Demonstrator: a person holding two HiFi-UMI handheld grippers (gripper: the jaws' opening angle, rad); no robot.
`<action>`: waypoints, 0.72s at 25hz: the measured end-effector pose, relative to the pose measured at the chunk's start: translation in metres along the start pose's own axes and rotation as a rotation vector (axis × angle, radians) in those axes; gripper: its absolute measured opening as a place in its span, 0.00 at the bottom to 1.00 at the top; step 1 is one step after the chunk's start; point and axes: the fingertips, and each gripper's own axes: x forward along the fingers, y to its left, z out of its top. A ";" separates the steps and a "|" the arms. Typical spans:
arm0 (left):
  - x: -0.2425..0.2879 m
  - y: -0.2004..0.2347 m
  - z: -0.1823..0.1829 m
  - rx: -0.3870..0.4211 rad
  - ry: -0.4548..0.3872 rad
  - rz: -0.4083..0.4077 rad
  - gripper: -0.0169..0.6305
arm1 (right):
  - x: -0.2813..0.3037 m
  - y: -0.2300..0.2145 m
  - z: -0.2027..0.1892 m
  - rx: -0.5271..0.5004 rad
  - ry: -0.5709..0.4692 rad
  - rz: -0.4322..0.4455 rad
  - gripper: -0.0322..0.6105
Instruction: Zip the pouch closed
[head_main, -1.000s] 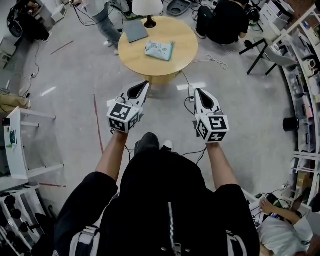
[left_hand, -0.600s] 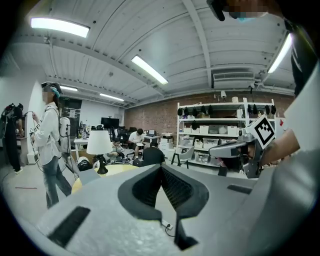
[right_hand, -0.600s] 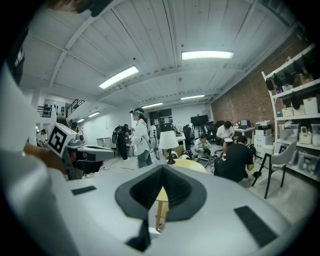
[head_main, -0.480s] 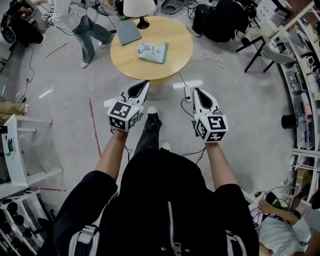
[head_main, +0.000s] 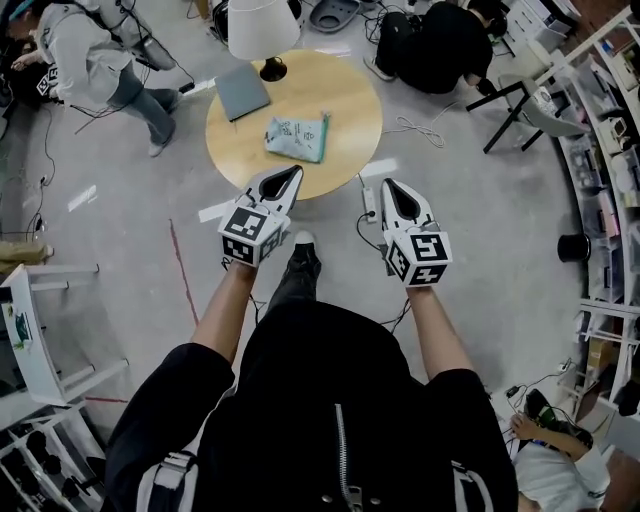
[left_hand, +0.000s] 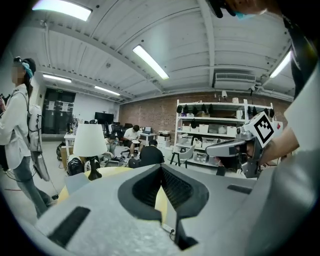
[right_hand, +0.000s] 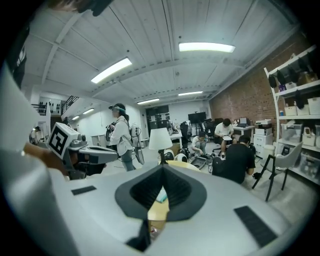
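Both my arms are stretched forward, forearms side by side. The left gripper (head_main: 291, 171) and right gripper (head_main: 387, 184) point ahead and slightly down, jaws pinched together, both empty. The left tip is over the table (head_main: 345, 95) near edge. The pouch (head_main: 296, 137) lies mid-table, apart from both.

One round light-wood surface (head_main: 350, 105) carries one crumpled pale-green pouch (head_main: 297, 137), one flat grey slab (head_main: 243, 92) and one white-shaded lamp (head_main: 262, 25). There are two white tongs: the left tongs (head_main: 292, 172) and the right tongs (head_main: 388, 186). Three other people appear: one in a pale top (head_main: 85, 55), one in black (head_main: 430, 45), and one at the lower right corner (head_main: 560, 455).
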 end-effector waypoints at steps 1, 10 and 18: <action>0.009 0.012 0.003 -0.004 0.004 -0.004 0.03 | 0.014 -0.003 0.006 0.002 0.002 -0.003 0.06; 0.089 0.099 0.018 -0.010 0.049 -0.082 0.03 | 0.123 -0.033 0.043 0.009 0.019 -0.041 0.06; 0.132 0.142 0.023 -0.040 0.062 -0.111 0.03 | 0.168 -0.054 0.049 0.004 0.042 -0.079 0.06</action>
